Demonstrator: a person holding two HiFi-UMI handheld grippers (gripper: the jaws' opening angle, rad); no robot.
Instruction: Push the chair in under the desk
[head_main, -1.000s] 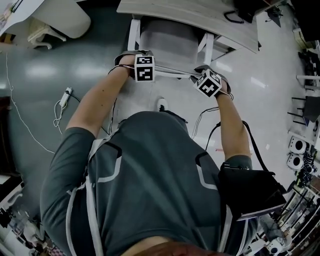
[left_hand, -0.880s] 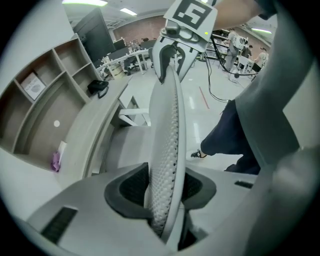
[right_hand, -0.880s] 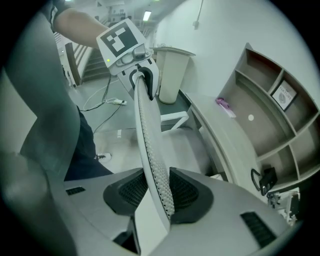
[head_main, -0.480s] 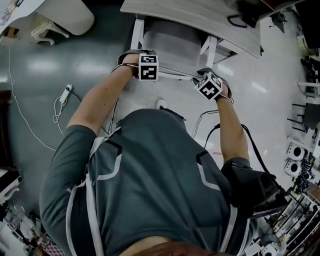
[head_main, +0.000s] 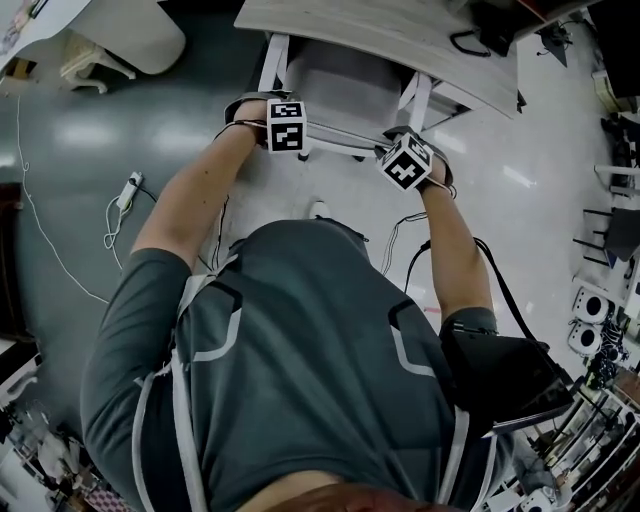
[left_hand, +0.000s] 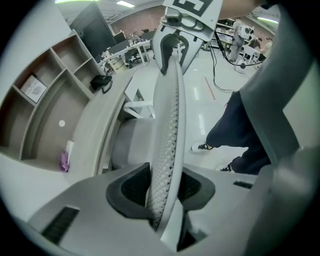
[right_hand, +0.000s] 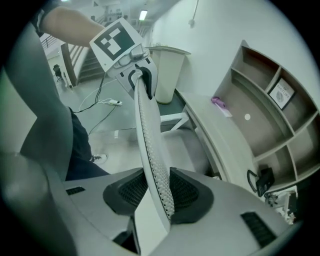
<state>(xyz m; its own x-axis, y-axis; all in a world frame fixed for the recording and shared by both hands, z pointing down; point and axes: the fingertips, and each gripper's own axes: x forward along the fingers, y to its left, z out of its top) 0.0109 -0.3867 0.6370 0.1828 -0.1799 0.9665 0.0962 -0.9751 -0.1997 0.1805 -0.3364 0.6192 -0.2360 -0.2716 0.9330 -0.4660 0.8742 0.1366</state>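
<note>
Forward they go: both tools and the chair (head_main: 335, 88) have edged closer to the counter (head_main: 400, 35) since a second ago. Left tool (left_hand: 162, 187) is closing its jaws on the mesh backrest (left_hand: 167, 125); right tool (right_hand: 157, 192) clamps that same backrest in a narrow grip. Chair looks roughly half tucked under, though the counter edge hides how deep. More pushing left, I'd say.

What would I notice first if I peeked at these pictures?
The white chair stands at the top of the head view, its seat partly under the desk. Both claws have its mesh back between their pads: the left claw, its jaws closing, and the right claw. A person's grey shirt fills the middle.
</note>
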